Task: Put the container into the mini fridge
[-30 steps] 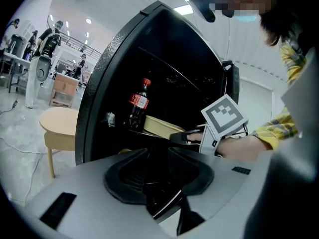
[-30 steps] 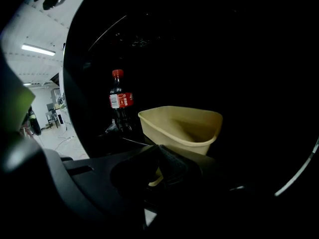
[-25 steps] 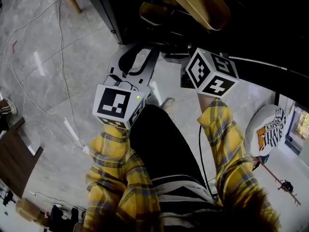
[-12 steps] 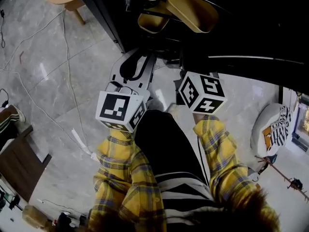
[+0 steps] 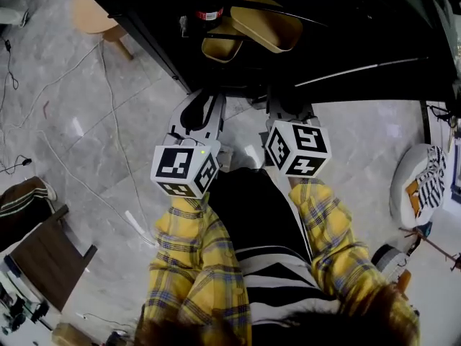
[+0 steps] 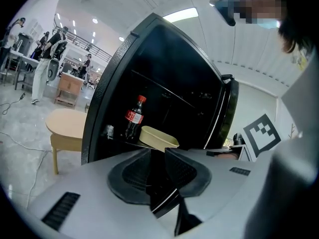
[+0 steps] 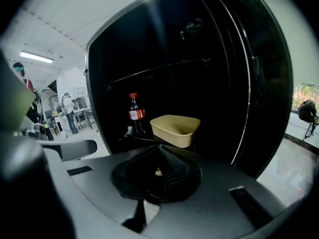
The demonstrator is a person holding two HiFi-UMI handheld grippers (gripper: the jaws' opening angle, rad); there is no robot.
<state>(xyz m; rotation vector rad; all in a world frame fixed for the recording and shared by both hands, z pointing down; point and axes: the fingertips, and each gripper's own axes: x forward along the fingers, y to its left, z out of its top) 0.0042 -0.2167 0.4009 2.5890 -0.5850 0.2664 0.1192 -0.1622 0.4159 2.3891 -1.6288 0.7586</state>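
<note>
Left tongs (image 6: 158, 157) and right tongs (image 7: 159, 152) are withdrawing, clenched and empty. The container (image 7: 175, 128) is resting inside the mini fridge (image 7: 164, 59); placement appears complete.

Dim, perhaps underexposed; fisheye-warped edges

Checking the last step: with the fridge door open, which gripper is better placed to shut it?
Right, likely: the door stands open on that side, just ahead of the right gripper; the left gripper is farther off.
</note>
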